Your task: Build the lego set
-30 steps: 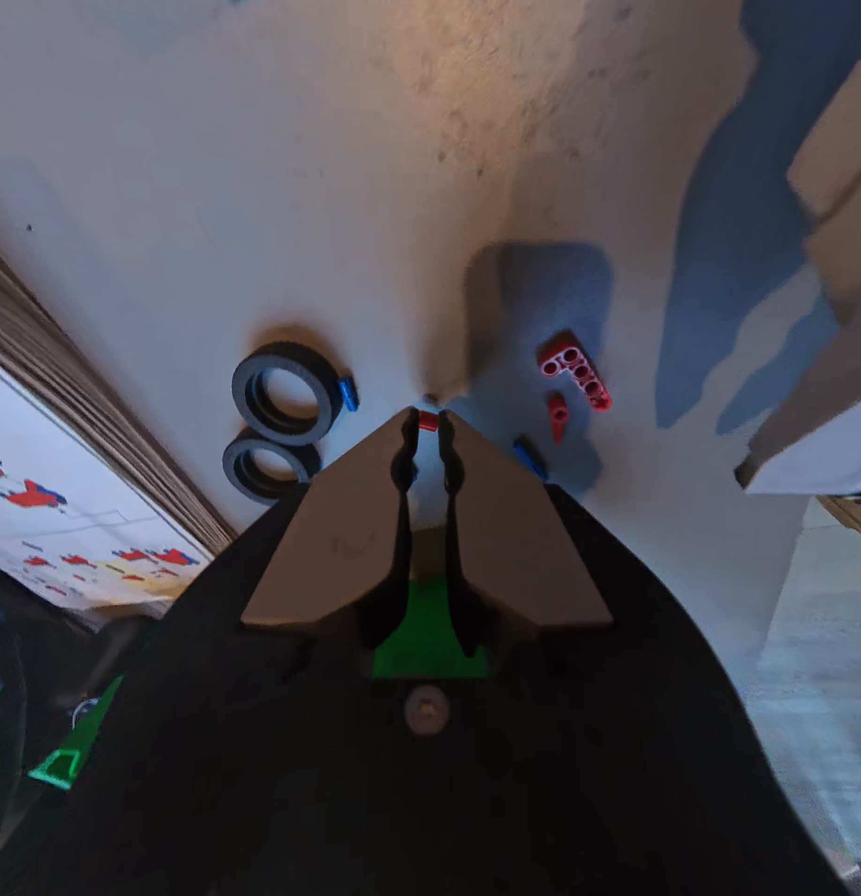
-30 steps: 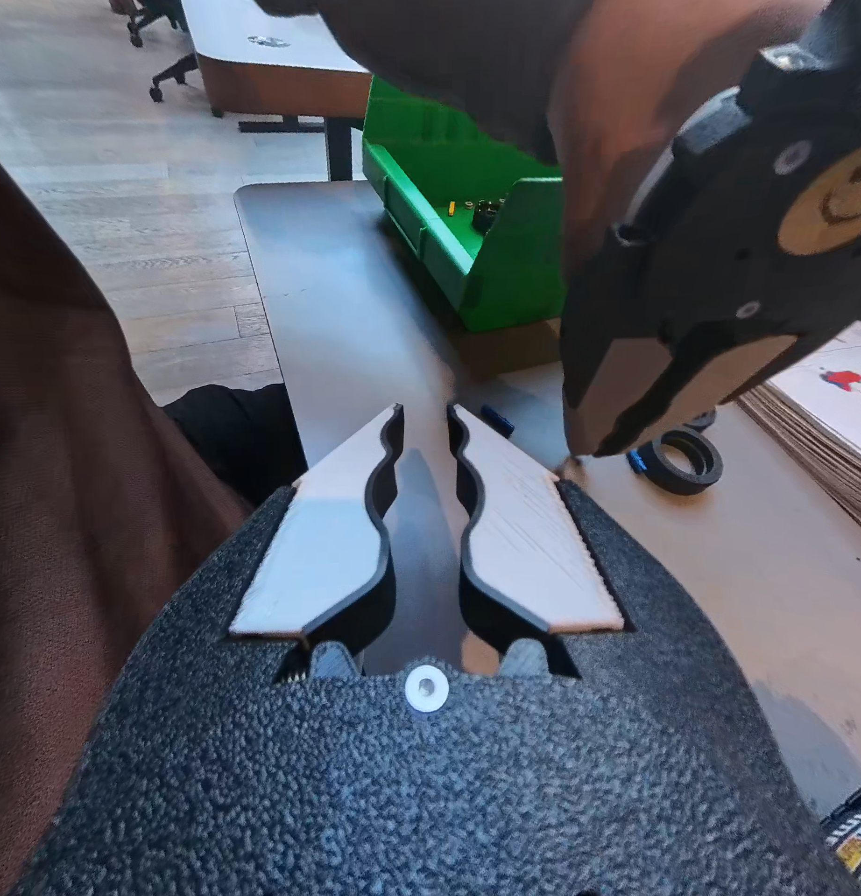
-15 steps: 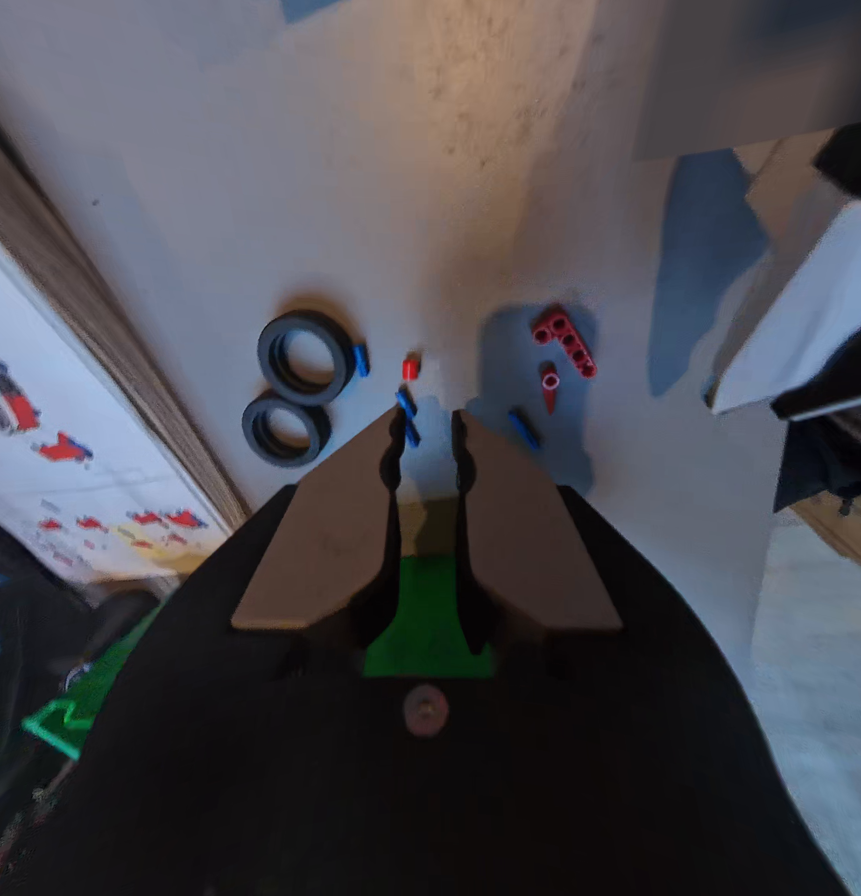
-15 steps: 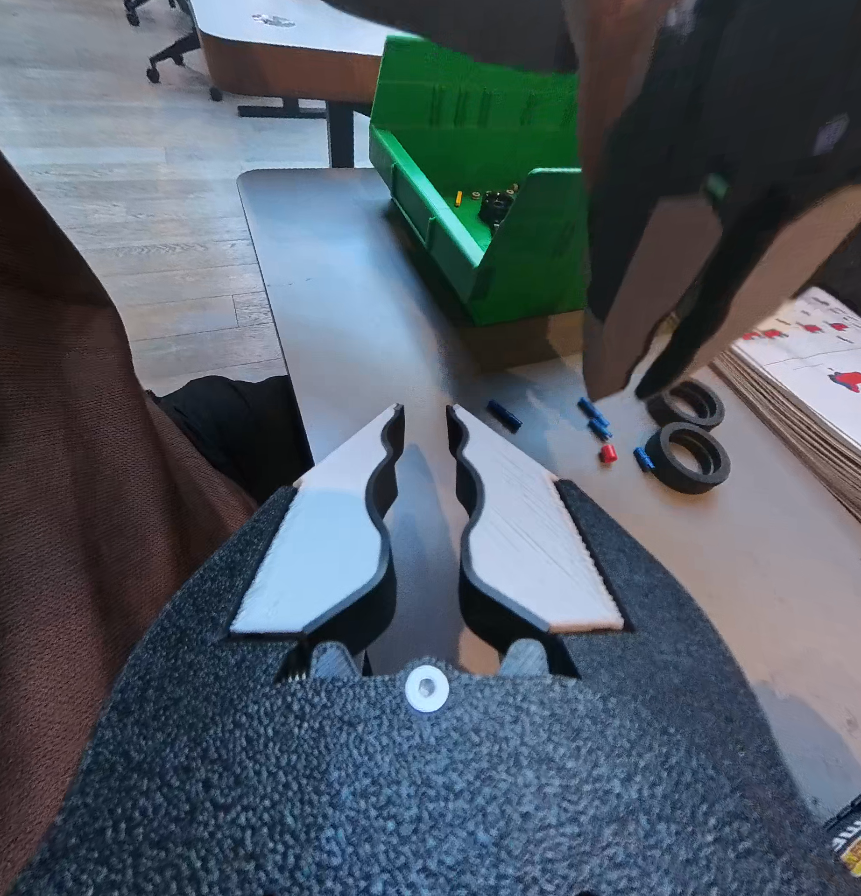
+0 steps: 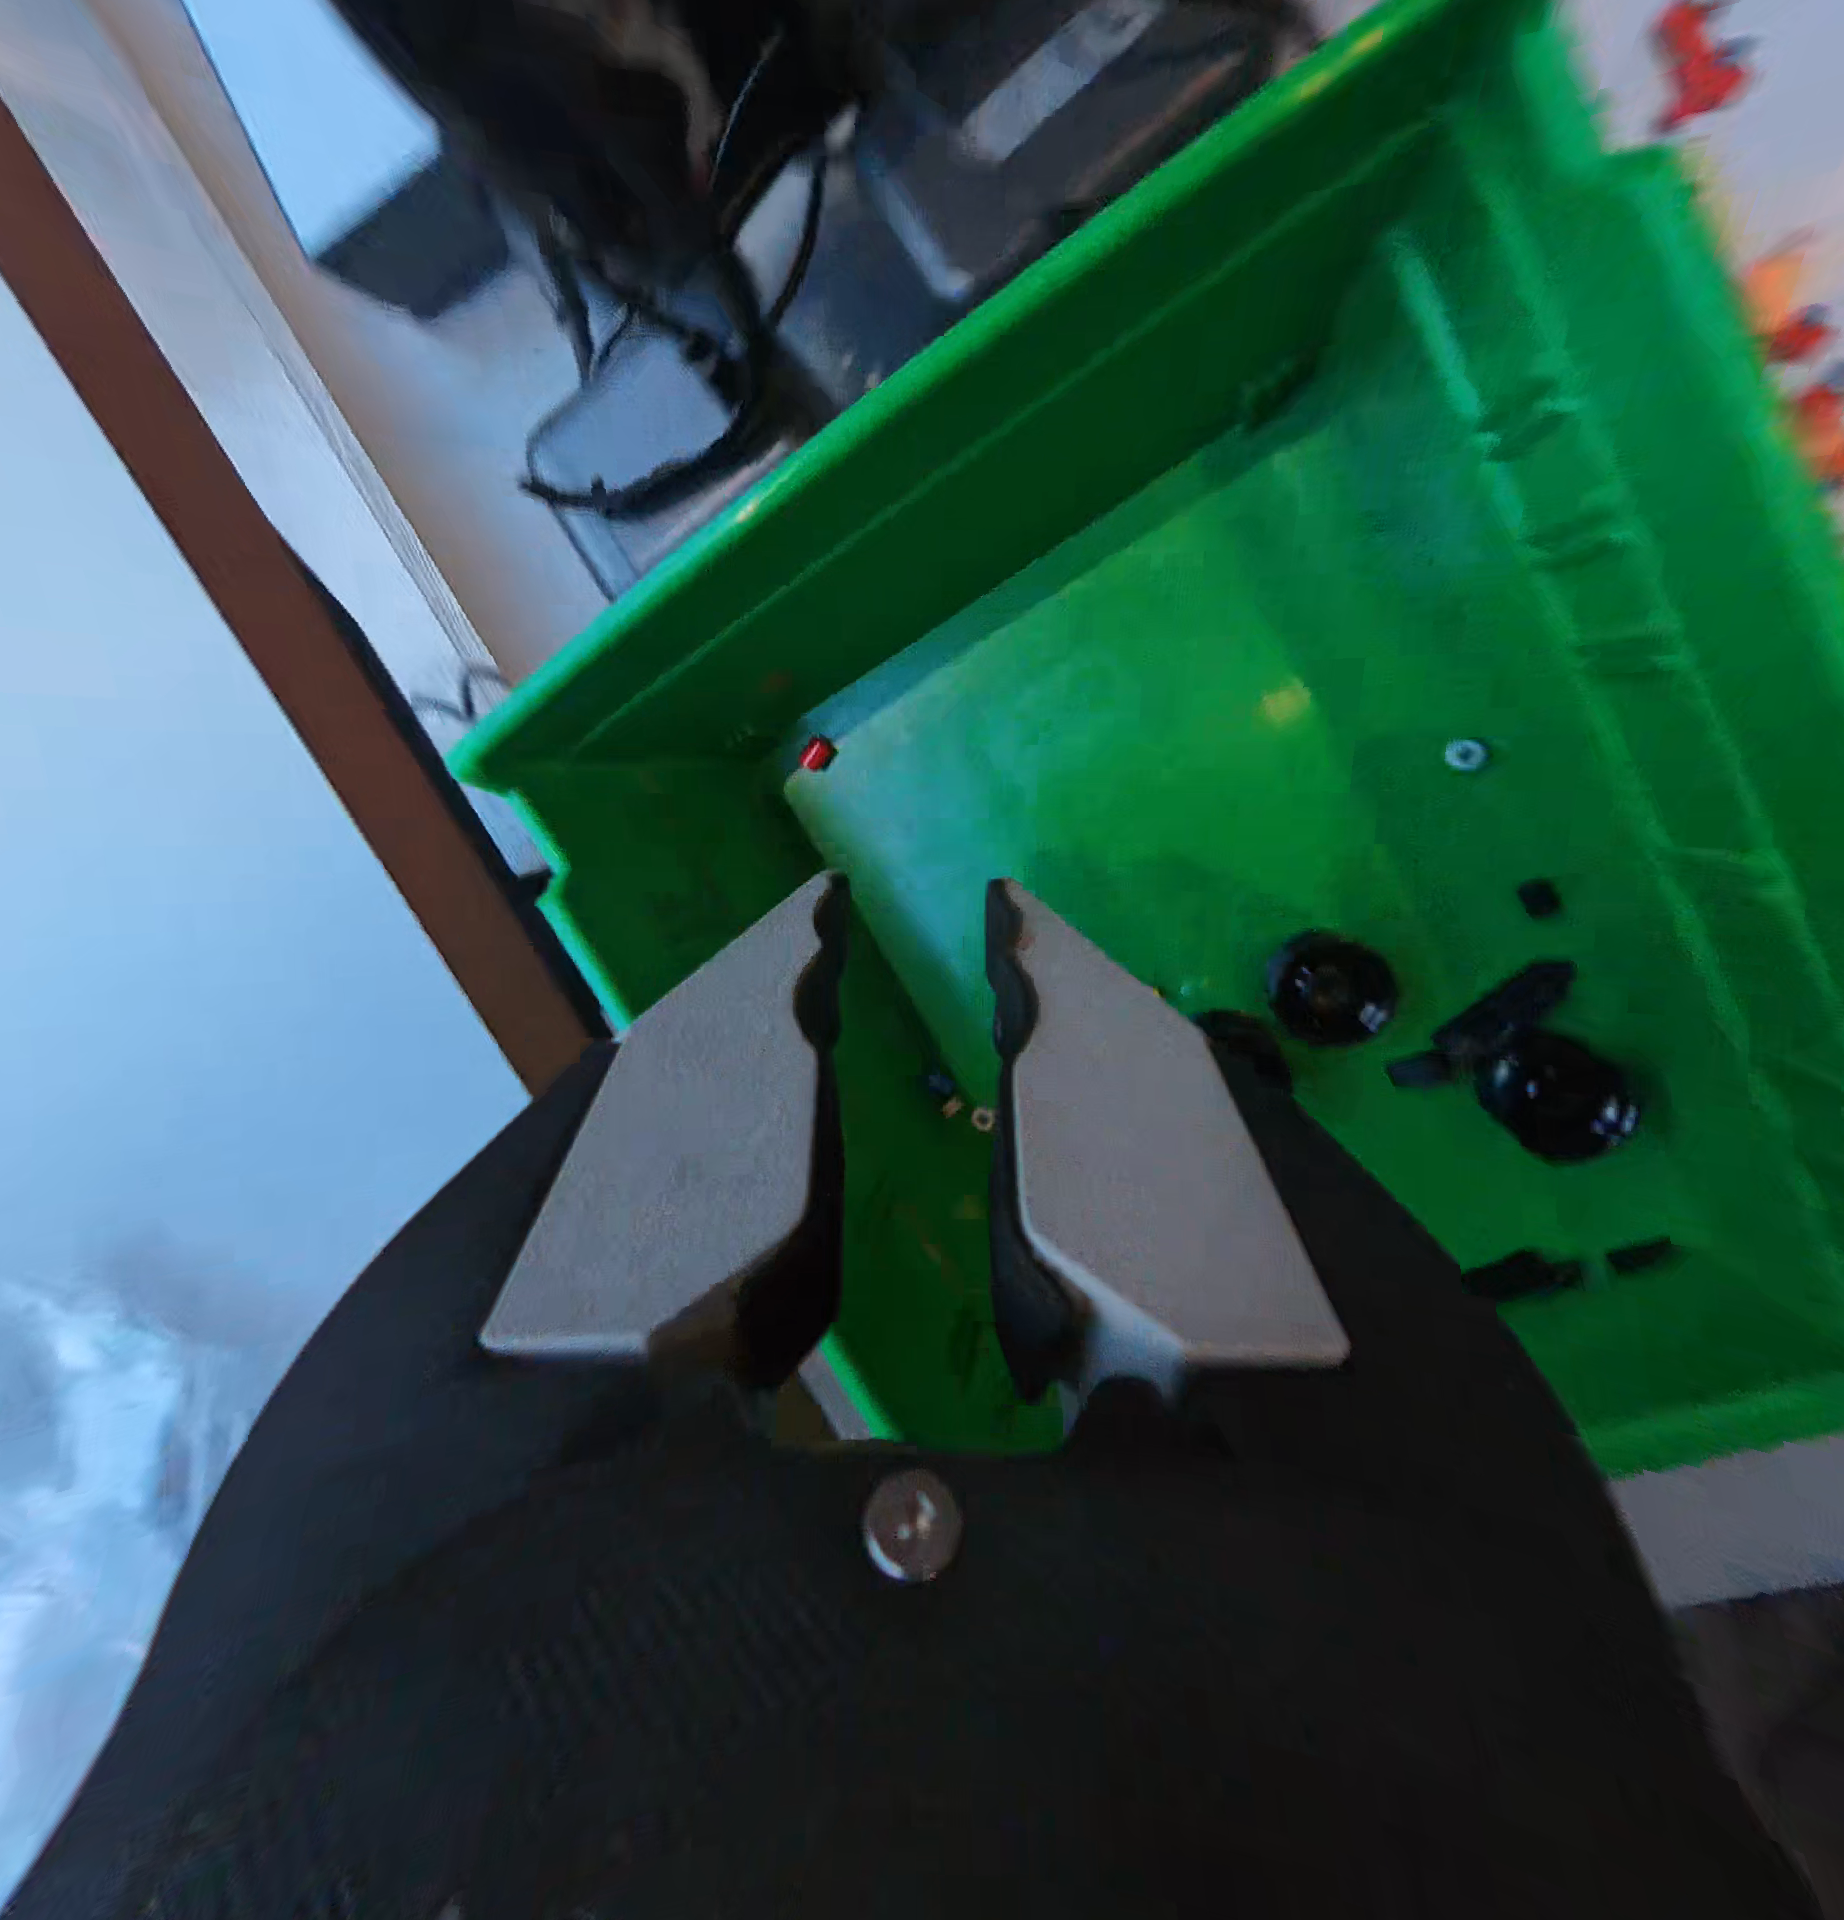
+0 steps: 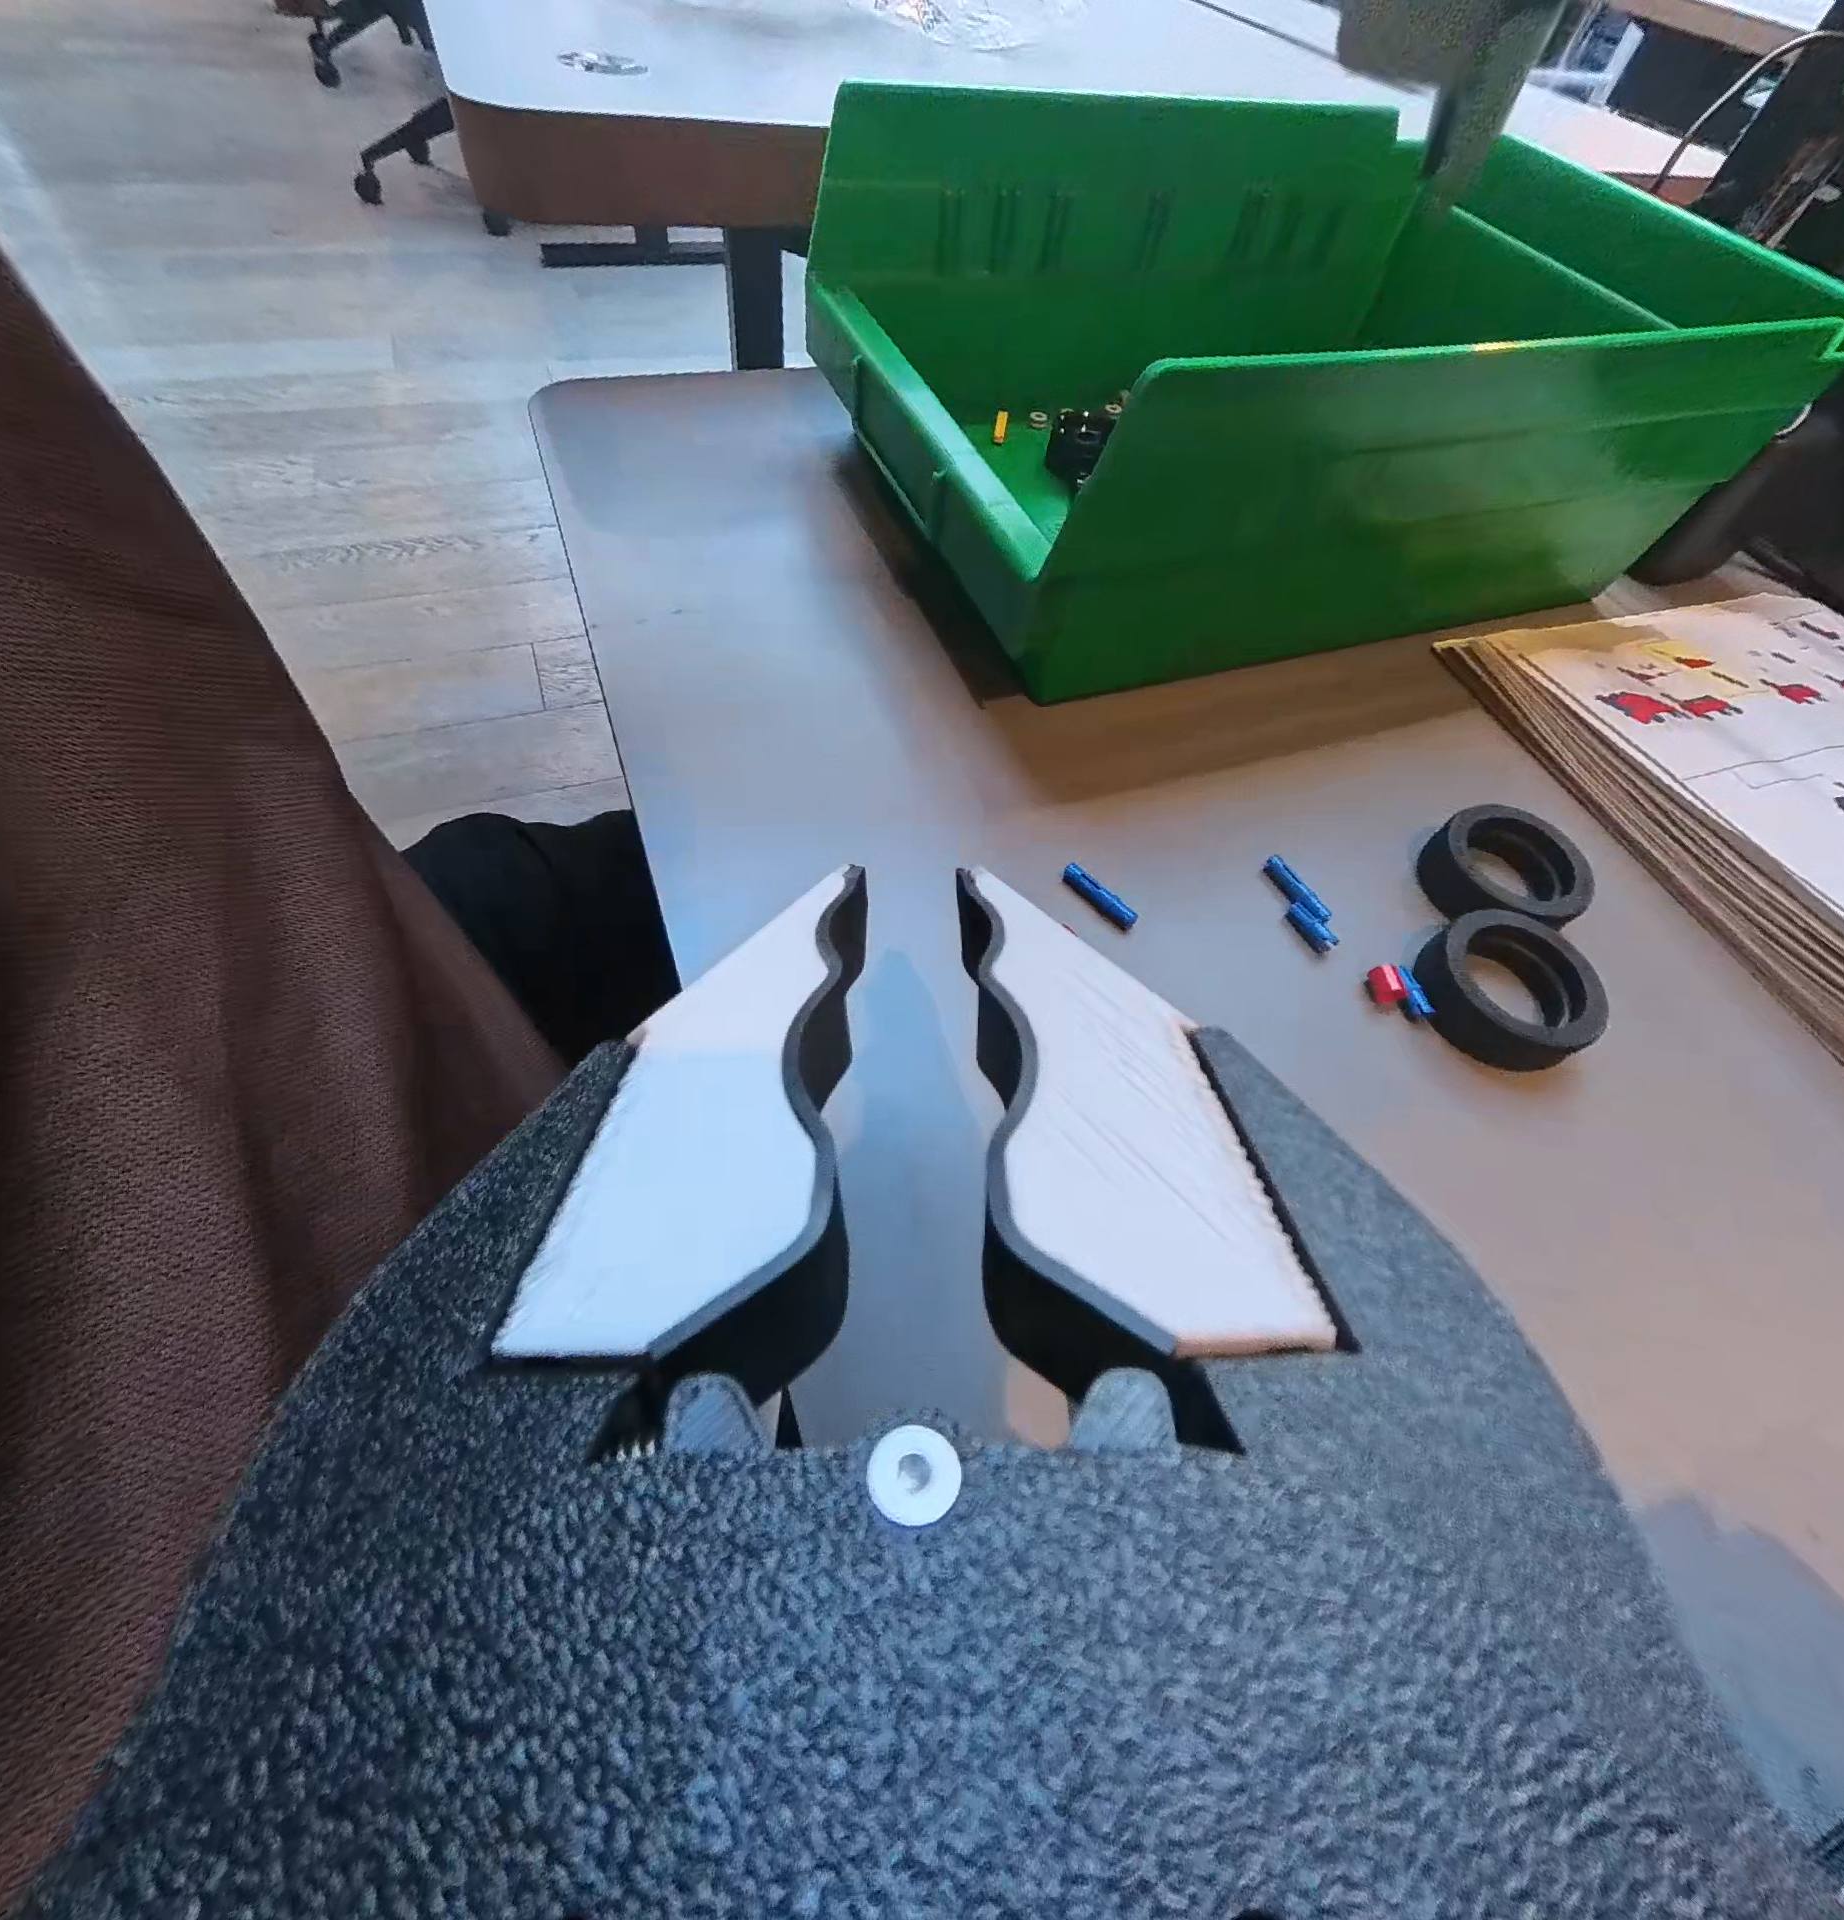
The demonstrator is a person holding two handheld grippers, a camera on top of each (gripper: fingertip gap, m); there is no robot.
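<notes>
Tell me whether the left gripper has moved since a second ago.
Yes. The left gripper has swung away from the two black tyres on the table and now points, open and empty, into the green bin.

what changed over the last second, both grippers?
The left gripper let go of a small red piece on the table, rose and swung over the green bin, jaws open and empty. The right gripper stayed open above the table edge; the two tyres did not move.
</notes>
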